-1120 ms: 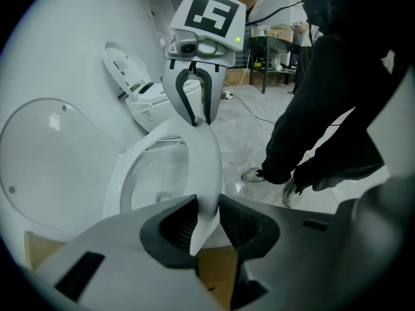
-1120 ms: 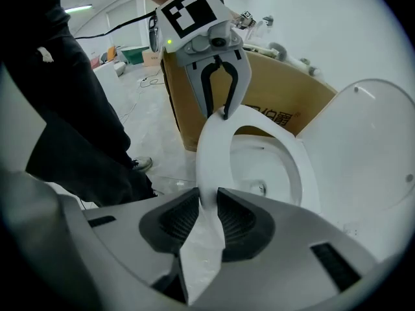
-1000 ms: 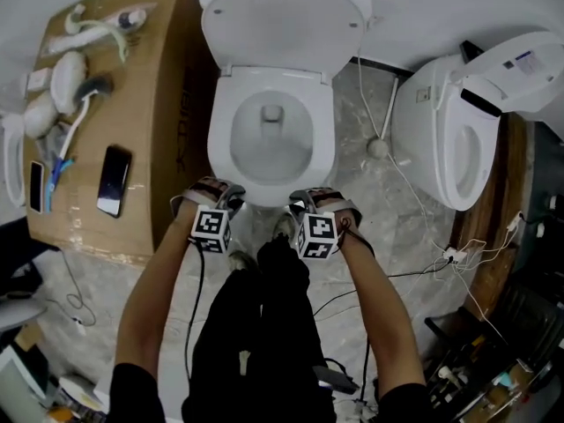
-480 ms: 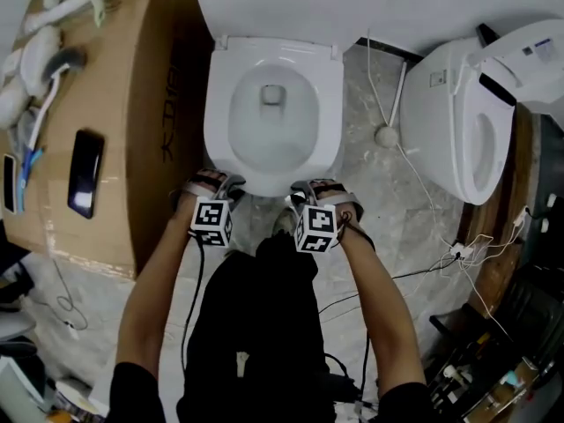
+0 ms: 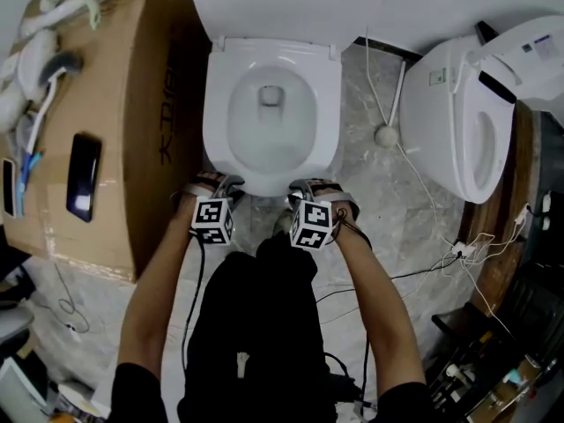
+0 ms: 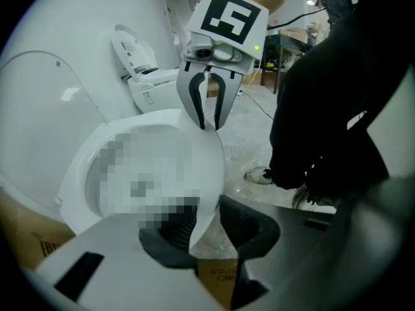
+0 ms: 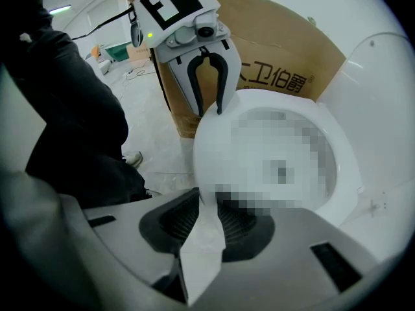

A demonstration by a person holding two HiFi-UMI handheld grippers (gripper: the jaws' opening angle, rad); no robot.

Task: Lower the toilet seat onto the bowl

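The white toilet seat lies flat on the bowl, and its lid stands up behind it. Both grippers sit at the seat's front rim. My left gripper has the thin rim between its jaws, with the pads against it. My right gripper holds the rim the same way, its jaws closed on the white edge. Each gripper view also shows the other gripper straddling the rim.
A cardboard box stands close on the toilet's left, with a phone and brushes on top. A second toilet stands at the right. Cables trail over the marble floor. The person's dark trousers are just behind the grippers.
The head view has shifted, so the toilet sits higher and more central in the picture. Both grippers stay at the seat's front rim, and the seat lies as before.
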